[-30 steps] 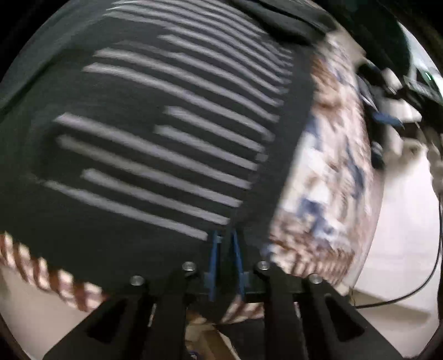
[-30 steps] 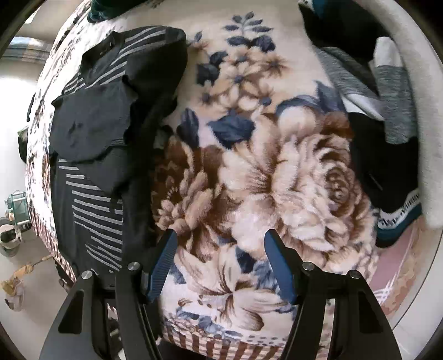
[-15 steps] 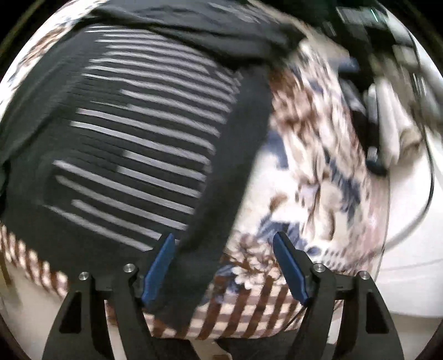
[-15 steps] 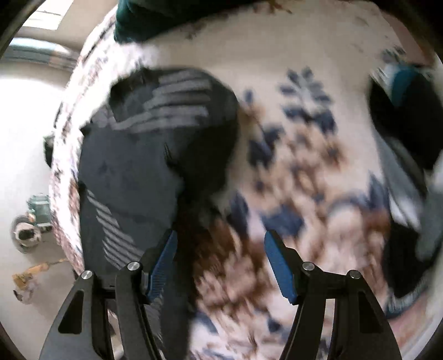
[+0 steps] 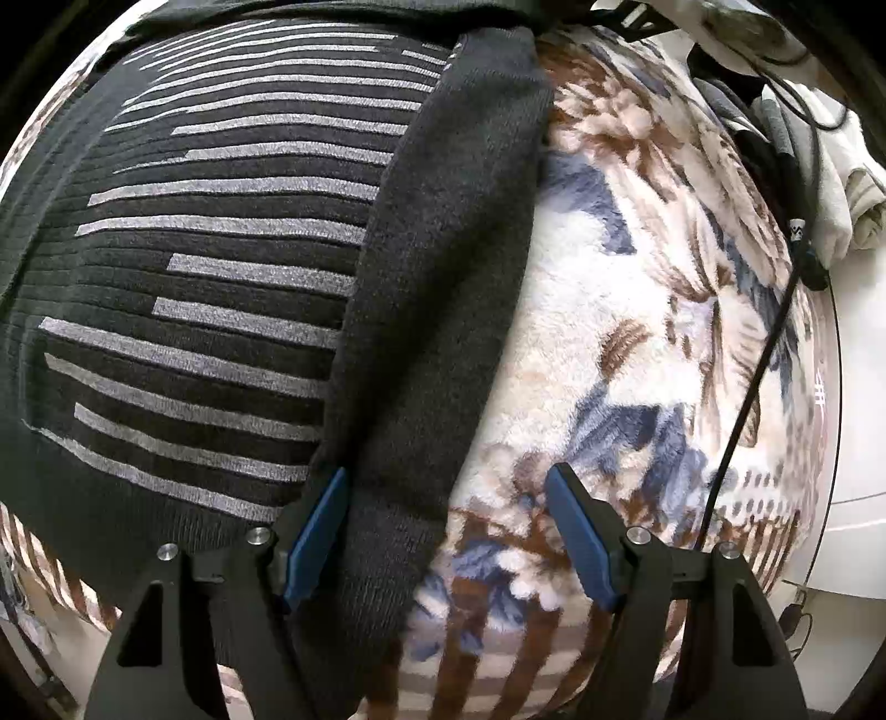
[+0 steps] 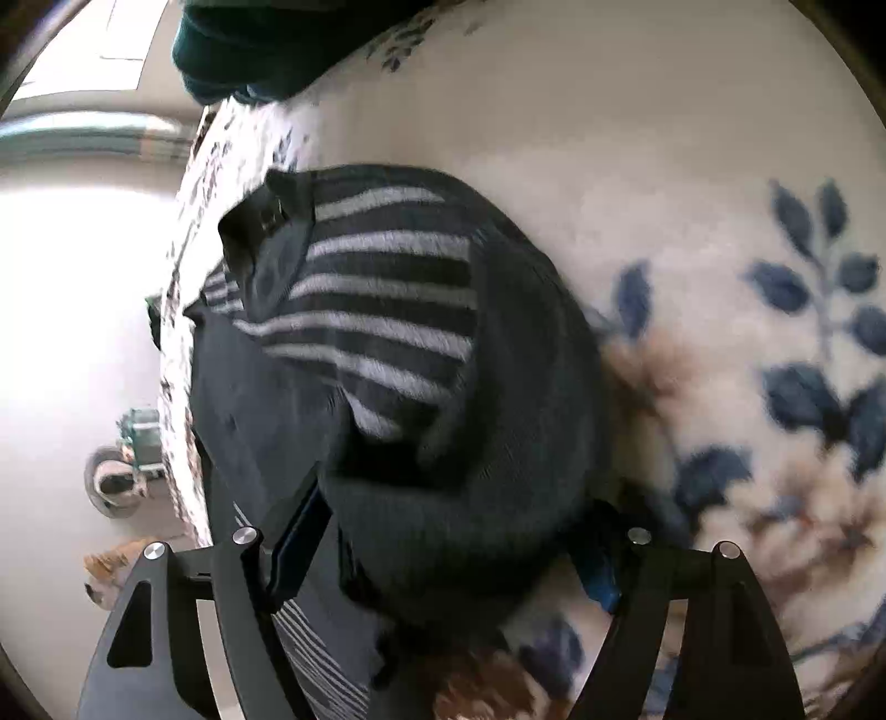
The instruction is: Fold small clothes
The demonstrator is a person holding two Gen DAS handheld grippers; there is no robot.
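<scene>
Left tool [image 5: 446, 540] wide, nothing clamped. Its blue pads [image 5: 318, 531] straddle the end of a plain dark sleeve [image 5: 443, 288] of the sweater [image 5: 221, 266]; left pad just beside the sleeve's edge, right pad well apart over the blanket [image 5: 637, 332]. Sleeve runs from 12 o'clock down to 6 in the left view; striped body fills 9 to 11. Sweater lies flat on the floral blanket. Black cable [image 5: 753, 387] hangs at 3 o'clock, pale cloth [image 5: 841, 205] at 2.

Right tool [image 6: 443, 548] jaws opening, wide. A rounded dark fold of the sweater [image 6: 459, 443] sits between the pads, cannot tell whether they touch it; right pad mostly hidden behind the fabric. Striped part at 11 to 12 o'clock of the tool, blanket [image 6: 720, 277] at 1 to 4, dark green cloth [image 6: 266, 50] at 11 near the top edge. Floor [image 6: 72, 332] at 9. Right view is blurred.
</scene>
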